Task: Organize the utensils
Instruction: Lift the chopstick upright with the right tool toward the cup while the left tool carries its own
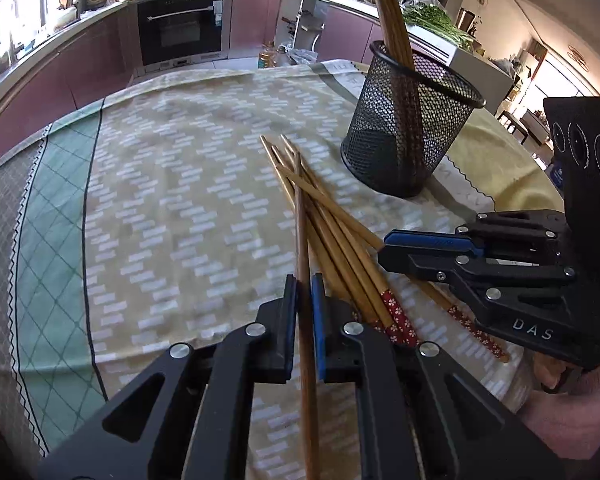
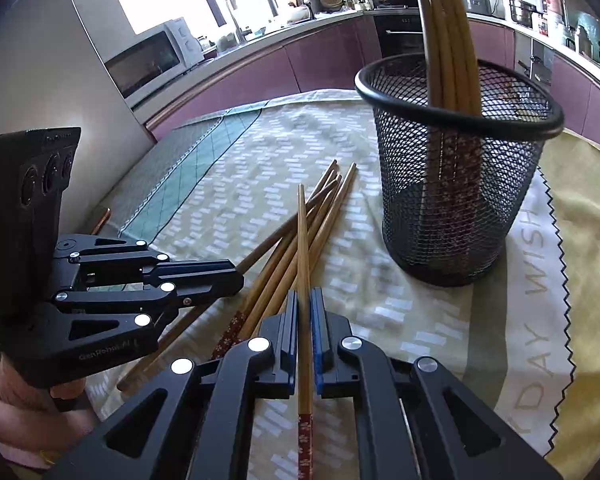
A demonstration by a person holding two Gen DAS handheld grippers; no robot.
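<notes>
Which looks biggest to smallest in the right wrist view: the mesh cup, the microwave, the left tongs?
1. mesh cup
2. left tongs, though nearness to the camera inflates them
3. microwave, far off, so its apparent size misleads

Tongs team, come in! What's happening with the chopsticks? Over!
Left tongs shut on one chopstick. Right tongs shut on another chopstick. Loose pile on tablecloth; mesh cup already holds several. Nothing blocking the cup.
</notes>
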